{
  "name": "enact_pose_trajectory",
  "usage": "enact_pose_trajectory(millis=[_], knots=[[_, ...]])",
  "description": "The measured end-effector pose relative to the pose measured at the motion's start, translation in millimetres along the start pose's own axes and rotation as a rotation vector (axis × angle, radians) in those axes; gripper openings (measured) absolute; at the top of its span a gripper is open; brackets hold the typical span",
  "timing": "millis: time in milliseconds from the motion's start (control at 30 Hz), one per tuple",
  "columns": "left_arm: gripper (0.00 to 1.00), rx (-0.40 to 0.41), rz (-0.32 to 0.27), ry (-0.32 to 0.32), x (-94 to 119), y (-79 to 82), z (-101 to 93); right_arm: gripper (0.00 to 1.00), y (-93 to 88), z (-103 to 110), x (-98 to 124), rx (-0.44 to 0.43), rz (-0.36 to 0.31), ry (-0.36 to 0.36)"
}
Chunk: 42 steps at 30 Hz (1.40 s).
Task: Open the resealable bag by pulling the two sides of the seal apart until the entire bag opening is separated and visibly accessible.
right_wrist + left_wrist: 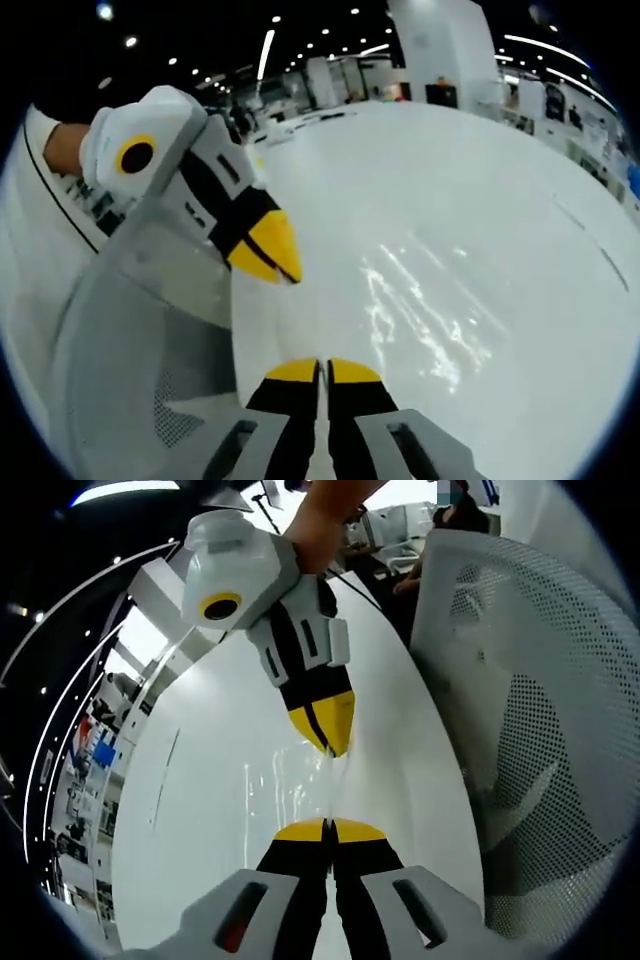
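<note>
So up close in the left gripper view, the left hand-held gripper [326, 825] has its yellow tips pressed together with basically no gap, and the clear bag [300, 780] runs straight out from between them. Looks pinched on the bag's edge to me, though the plastic is so see-through it mostly shows as glare streaks.

Just past that, the right hand-held gripper [326, 742] comes in from the far side, tips pointing back toward the left one, also closed tight right where the bag's shiny edge ends. So the bag sits stretched between the two sets of tips, just above the white desk [200, 810]. My guess is that's the whole point of the setup: each one takes one side of the seal so they can pull opposite ways.

In the right gripper view the right hand-held gripper [322, 368] is clamped too, with the left one [280, 262] angled in just beside it, and the bag [420, 310] is a crinkly shimmer over the desk [520, 200]. I can't tell if the seal has started splitting yet; the opening isn't visibly apart.

Off to the side there's a white mesh chair [540, 730], and farther back a big room with ceiling lights.
</note>
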<state>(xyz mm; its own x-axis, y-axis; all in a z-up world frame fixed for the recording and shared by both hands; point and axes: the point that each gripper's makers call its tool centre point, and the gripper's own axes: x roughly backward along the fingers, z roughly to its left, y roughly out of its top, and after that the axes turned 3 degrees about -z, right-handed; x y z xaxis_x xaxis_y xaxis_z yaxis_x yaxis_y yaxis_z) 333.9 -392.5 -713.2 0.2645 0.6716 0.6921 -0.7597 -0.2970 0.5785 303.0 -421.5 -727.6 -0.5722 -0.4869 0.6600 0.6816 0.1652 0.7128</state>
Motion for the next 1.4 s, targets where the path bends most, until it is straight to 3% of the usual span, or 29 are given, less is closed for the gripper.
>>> enact_pose_trajectory(millis=[133, 267, 367, 767, 1100, 1400], knots=[[0.0, 0.021, -0.021, 0.007, 0.2, 2.2, 1.4, 0.0, -4.0, 1.2, -6.9, -0.02, 0.019, 0.012], [0.09, 0.035, -0.008, 0.021, 0.2, -3.1, 4.2, 0.0, 0.6, 5.6, -9.4, -0.044, 0.036, 0.01], [0.12, 0.058, -0.028, 0.031, 2.2, 2.8, 8.1, 0.0, 1.0, 5.7, -10.6, -0.051, 0.053, 0.008], [0.12, -0.007, -0.063, 0.006, 0.0, 20.5, 1.6, 0.0, 4.7, 1.9, -11.4, -0.034, 0.091, -0.012], [0.11, -0.02, -0.022, -0.021, -8.9, 17.8, -2.3, 0.0, 16.4, 4.8, -9.5, 0.073, 0.05, -0.011], [0.07, -0.023, 0.019, -0.034, -14.2, 10.9, -3.2, 0.0, 30.8, -5.4, 1.9, 0.124, -0.011, -0.071]])
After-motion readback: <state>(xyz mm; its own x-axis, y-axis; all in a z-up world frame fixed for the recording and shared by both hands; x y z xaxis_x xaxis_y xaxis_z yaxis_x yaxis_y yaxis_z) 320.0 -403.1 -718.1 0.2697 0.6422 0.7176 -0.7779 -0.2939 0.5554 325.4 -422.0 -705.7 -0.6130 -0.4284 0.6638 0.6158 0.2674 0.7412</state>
